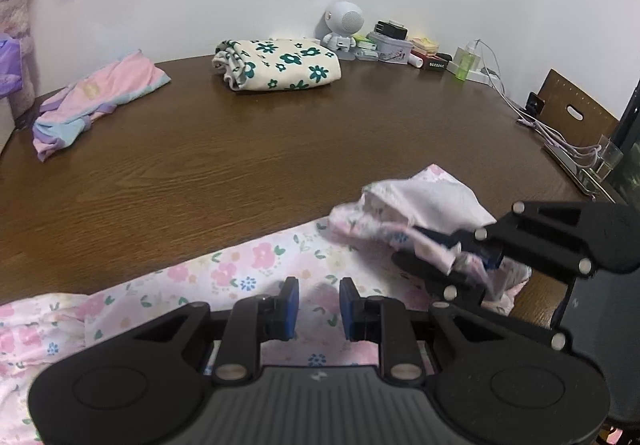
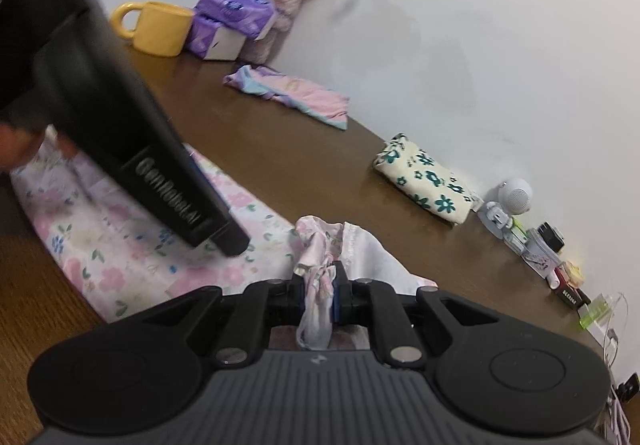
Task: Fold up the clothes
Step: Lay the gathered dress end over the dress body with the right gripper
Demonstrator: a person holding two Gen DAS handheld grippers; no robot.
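The near part of the floral garment (image 1: pixel 248 265) is hidden under the left gripper (image 1: pixel 318 307) in the left wrist view, and its left end is cut off by the frame edge. In the right wrist view much of the cloth is covered by the blurred black body of the left gripper (image 2: pixel 236 245), beside which an indistinct bit of a hand (image 2: pixel 12 145) is seen. A gap is shown between the left gripper's blue pads, with nothing pinched; whether the cloth below is touched cannot be told. The right gripper (image 2: pixel 322 295) is clamped on a bunched corner of the garment, lifted and folded over the flat part. The garment lies along the near edge of the wooden table (image 1: pixel 240 149). Bare wood is left between it and the folded green-flowered cloth (image 1: pixel 280 63) and the pink garment (image 1: pixel 96 101) by the wall, with small clutter (image 1: pixel 392 41) confined to the far right corner
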